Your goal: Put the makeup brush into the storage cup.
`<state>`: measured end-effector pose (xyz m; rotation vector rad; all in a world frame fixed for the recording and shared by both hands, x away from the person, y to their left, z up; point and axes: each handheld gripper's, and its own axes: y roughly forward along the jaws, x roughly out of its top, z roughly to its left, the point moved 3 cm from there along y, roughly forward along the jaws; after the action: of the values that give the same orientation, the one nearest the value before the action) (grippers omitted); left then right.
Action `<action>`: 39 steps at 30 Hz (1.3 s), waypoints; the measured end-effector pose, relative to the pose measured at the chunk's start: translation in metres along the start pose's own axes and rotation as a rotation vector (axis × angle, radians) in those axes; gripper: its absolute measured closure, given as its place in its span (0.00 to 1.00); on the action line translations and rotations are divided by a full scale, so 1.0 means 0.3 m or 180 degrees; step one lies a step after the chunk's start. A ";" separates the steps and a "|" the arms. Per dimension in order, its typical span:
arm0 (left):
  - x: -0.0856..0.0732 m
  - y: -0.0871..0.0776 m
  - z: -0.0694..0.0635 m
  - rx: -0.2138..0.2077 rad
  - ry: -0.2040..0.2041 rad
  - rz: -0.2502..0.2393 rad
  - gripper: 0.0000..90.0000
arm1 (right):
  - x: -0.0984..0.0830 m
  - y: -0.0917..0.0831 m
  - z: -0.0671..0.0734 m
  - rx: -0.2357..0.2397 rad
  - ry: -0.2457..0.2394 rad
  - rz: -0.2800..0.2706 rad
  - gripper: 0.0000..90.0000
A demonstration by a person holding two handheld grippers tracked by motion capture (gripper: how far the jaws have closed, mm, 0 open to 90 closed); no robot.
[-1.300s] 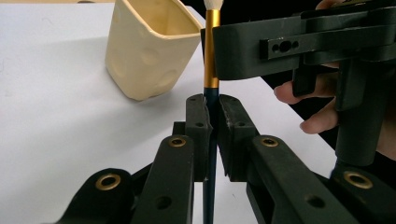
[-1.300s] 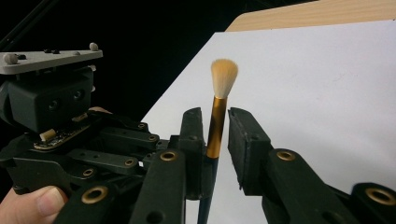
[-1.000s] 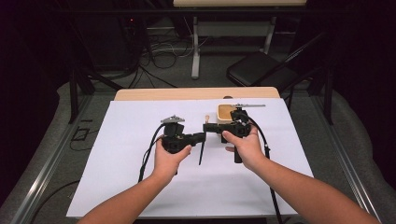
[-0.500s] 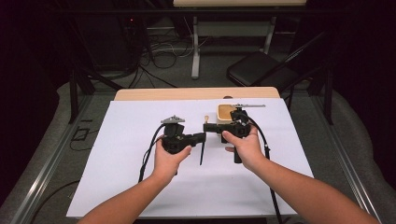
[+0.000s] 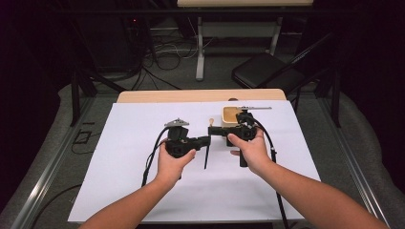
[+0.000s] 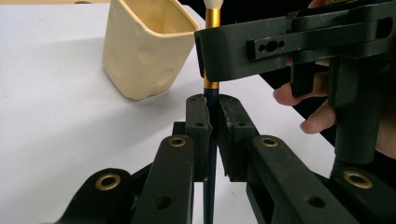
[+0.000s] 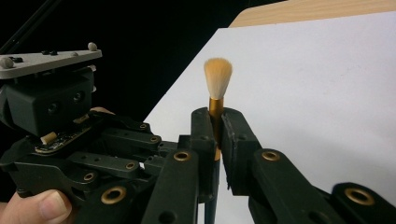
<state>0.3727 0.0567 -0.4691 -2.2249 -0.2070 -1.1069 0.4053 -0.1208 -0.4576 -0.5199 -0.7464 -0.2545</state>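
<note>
From the high view I cannot make out much of the brush: its dark handle is a thin line hanging below the two grippers, and its ferrule is lost behind their bodies. In the left gripper view the bristles are cut off by the top edge and the right gripper's body crosses in front of the gold ferrule; in the right gripper view the handle's lower end runs out of frame. My left gripper is closed on the dark handle, and my right gripper is closed on the gold ferrule just above it, so both grip one brush between my hands, above the white sheet on the desk. A cream cup stands on the sheet just beyond the brush, mouth up, beside my right hand; my left hand sits opposite. A black chair and cables lie on the floor beyond the desk. The brush's long axis runs along both grippers' closed jaws, bristles toward the desk's far side.
</note>
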 end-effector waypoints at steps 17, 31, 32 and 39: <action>-0.002 -0.007 0.002 0.0049 0.0110 0.0011 0.77 | 0.005 -0.011 -0.001 -0.0025 -0.0074 0.0009 0.93; -0.006 -0.003 0.000 0.0124 0.0204 0.0014 0.61 | 0.004 -0.015 0.005 -0.0128 -0.0286 0.0036 0.93; -0.007 -0.004 0.000 0.0133 0.0215 0.0020 0.61 | 0.003 -0.015 0.006 -0.0135 -0.0306 0.0046 0.93; -0.008 -0.012 -0.003 0.0168 0.0272 0.0021 0.58 | 0.011 -0.024 0.026 -0.0254 -0.0631 0.0039 0.93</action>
<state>0.3693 0.0593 -0.4688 -2.1258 -0.1905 -1.1768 0.4003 -0.1227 -0.4478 -0.6315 -0.9282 -0.2241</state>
